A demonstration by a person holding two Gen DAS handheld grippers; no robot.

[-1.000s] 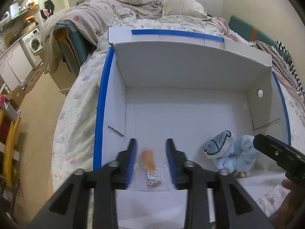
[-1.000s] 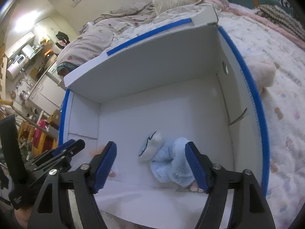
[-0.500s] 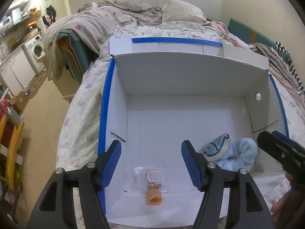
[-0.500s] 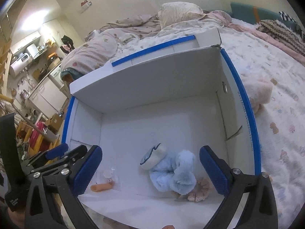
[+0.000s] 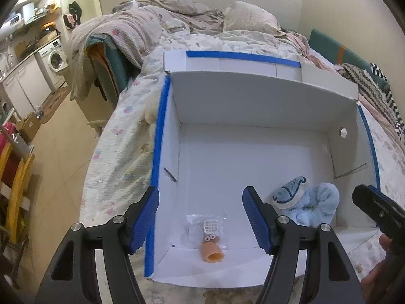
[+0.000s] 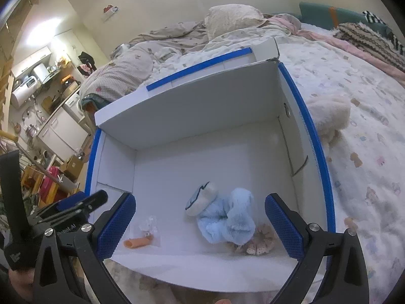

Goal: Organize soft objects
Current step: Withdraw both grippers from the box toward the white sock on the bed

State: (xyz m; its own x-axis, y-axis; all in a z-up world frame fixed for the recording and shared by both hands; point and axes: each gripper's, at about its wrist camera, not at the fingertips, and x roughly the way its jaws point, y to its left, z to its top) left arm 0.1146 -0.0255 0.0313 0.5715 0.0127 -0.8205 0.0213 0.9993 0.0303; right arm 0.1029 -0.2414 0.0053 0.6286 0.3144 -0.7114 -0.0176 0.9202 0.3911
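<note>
Both grippers have pulled up and back from the white cardboard box (image 5: 253, 116) over the last second, and the left gripper (image 5: 201, 219), which had its blue fingers (image 5: 144, 217) close around the small orange toy in its clear packet (image 5: 211, 238), now has them spread wide with nothing between them. That packet lies on the box floor near the front left corner, so the drop looks finished. The right gripper (image 6: 200, 226) also hangs with its fingers far apart and empty, above the front edge of the box. Below it, the light blue plush toy (image 6: 227, 221) lies toward the front right of the floor, with a small pink frilly piece (image 6: 260, 240) touching its near side.

Judging by this, at least three soft things are already stowed and both hands are free for the next pick. A cream plush toy (image 6: 327, 115) lies on the bed (image 6: 354, 81) just outside the box's right wall and seems a likely candidate.

What the pink frilly piece actually is cannot be made out; the plush partly covers it. The cream toy's far side is cut off by the box wall. In the left view only the tip of the right gripper shows at the edge.
</note>
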